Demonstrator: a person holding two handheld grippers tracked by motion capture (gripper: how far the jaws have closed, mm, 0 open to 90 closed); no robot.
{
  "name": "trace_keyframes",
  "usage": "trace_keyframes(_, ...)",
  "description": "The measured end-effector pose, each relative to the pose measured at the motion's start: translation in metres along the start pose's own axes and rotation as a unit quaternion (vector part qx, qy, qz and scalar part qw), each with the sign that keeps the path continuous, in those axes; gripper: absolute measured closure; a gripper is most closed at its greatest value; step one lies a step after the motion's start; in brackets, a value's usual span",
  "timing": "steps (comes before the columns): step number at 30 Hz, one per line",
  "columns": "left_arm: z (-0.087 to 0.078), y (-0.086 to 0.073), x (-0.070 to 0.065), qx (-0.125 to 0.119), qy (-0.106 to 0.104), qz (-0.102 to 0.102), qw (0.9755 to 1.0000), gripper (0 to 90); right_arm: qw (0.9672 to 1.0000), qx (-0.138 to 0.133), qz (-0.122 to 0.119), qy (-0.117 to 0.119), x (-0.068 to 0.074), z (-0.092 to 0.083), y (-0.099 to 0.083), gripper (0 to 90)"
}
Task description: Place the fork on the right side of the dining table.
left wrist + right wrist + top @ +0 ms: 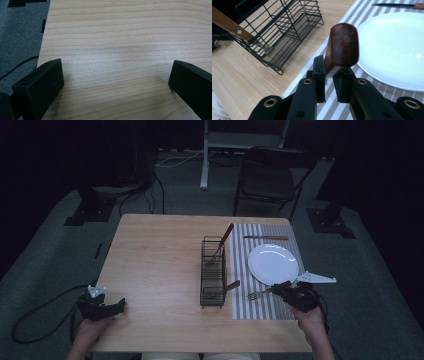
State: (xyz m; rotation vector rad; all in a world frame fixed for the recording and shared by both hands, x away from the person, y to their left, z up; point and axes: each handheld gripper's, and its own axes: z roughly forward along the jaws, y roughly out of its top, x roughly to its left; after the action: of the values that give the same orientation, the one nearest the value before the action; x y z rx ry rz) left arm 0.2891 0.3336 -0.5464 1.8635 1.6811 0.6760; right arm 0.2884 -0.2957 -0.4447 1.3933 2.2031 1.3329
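Fork point(261, 293) work is midway, I'd judge: on the counter point(155, 265), the mat point(241, 270) already carries a plate point(272, 263) and knife point(265, 237), the rack point(213, 272) holds more cutlery, and the right gripper point(289, 292), clamped on the fork's handle, holds it just left of the plate; the left gripper point(116, 306) rests apart, empty.

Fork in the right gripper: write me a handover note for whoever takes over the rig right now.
Right gripper: shut on the wooden-handled fork, low over the striped placemat, tines toward the wire caddy.
Left gripper: open, nothing held, at the table's near left corner.
Done: knife lies beyond the white plate on the mat.
Left: probably set the fork down beside the plate; two wooden-handled utensils remain in the caddy.
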Motion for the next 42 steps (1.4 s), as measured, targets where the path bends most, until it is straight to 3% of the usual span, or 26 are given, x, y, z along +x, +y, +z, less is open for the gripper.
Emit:
trace_keyframes(13, 0.0, 0.0, 0.0, 0.0, 0.0, -0.001, 1.0, 0.3, 0.9986, -0.023, 0.049, 0.0, -0.013, -0.005, -0.019, 80.7)
trace_keyframes(32, 0.0, 0.0, 0.0, 0.0, 0.0, -0.001, 1.0, 0.3, 0.998, -0.02, 0.058, -0.014, -0.04, -0.005, -0.038, 68.9)
trace_keyframes(35, 0.0, 0.0, 0.0, 0.0, 0.0, -0.001, 1.0, 0.3, 0.9975, -0.029, 0.064, 0.002, -0.047, -0.004, -0.043, 68.1)
trace_keyframes(42, 0.0, 0.0, 0.0, 0.0, 0.0, 0.0, 1.0, 0.3, 0.9979, -0.013, 0.062, -0.016, -0.059, 0.002, -0.051, 63.6)
